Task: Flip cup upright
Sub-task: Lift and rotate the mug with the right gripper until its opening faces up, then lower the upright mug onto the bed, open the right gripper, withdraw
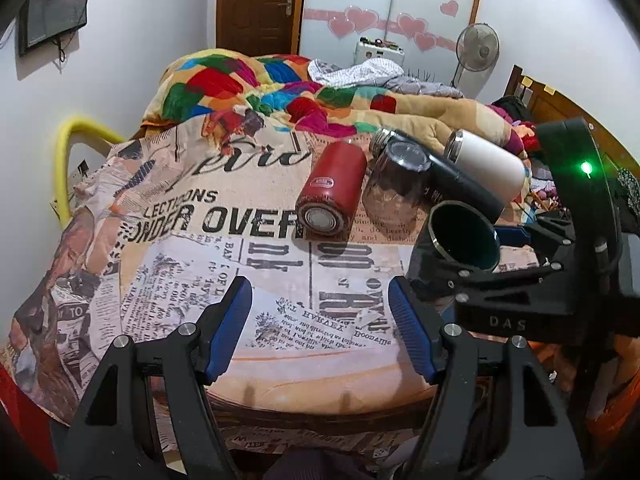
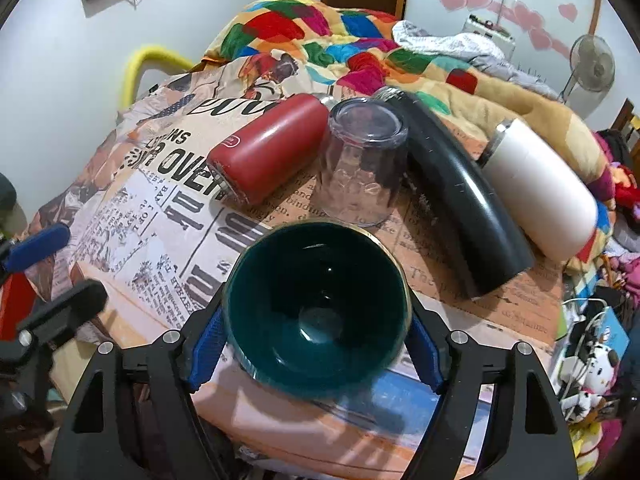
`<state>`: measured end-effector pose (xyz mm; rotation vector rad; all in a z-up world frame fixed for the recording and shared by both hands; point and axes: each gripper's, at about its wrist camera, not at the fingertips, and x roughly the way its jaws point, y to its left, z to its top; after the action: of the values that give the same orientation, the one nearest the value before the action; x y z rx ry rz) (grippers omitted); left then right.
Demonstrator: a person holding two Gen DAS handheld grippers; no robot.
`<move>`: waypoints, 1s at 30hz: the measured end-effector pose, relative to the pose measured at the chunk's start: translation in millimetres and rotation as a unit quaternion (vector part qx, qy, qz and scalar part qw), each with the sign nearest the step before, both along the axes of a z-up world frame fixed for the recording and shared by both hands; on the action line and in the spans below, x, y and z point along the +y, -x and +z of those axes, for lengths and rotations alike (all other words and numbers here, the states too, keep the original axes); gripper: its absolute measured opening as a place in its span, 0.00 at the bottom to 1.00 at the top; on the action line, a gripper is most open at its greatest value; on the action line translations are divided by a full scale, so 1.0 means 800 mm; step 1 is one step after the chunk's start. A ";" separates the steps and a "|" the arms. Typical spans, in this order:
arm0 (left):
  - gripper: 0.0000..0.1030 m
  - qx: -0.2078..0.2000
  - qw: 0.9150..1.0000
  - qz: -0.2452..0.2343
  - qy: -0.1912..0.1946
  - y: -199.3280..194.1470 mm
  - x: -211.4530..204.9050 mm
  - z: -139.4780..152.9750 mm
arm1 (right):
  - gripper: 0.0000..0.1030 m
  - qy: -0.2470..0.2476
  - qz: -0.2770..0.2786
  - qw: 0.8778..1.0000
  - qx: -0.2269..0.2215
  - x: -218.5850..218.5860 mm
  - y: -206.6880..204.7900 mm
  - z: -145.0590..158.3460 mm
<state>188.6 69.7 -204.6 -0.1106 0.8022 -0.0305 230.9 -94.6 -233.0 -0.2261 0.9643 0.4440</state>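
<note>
Right now, gripped between the blue pads of the right gripper: the dark green cup, fingers closed against its sides, mouth tipped toward the wrist camera, raised off the newsprint cloth. Seen from the left view, same cup tilted with its gold-edged rim facing left, held in the right gripper just right of the red bottle. Lying on its side beyond the cup, the red bottle, base toward the camera. Standing mouth-down just right of the red bottle and just beyond the cup, a clear glass. Lying right of the glass and touching it, a black flask; further right again, beside the flask, a white bottle, also on its side. Heaped behind the red bottle, a patchwork quilt. Left gripper spread wide with nothing between its pads, hovering over the cloth well short of the red bottle and left of the cup. Far behind the bottles, near the wall, a standing fan.
</note>
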 end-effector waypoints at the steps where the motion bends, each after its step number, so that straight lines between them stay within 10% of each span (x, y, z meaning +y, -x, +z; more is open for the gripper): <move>1: 0.68 -0.005 1.000 0.000 0.000 0.003 0.000 0.006 | 0.74 -0.004 0.002 1.000 -0.004 -0.004 0.005 0.006; 13: 0.68 -0.122 0.993 -0.004 0.000 0.065 -0.018 0.125 | 0.74 -0.086 -0.023 0.987 -0.136 -0.074 0.096 0.141; 21: 0.73 -0.252 0.968 -0.013 0.005 0.144 -0.041 0.221 | 0.74 -0.172 -0.041 0.941 -0.287 -0.120 0.198 0.251; 30: 0.88 -0.338 0.941 -0.001 -0.009 0.217 -0.061 0.251 | 0.82 -0.206 -0.056 0.906 -0.366 -0.129 0.264 0.274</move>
<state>15.2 20.8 -3.7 -0.0734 0.1127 -0.0596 20.1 -197.8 -13.6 0.0555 0.1310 0.4011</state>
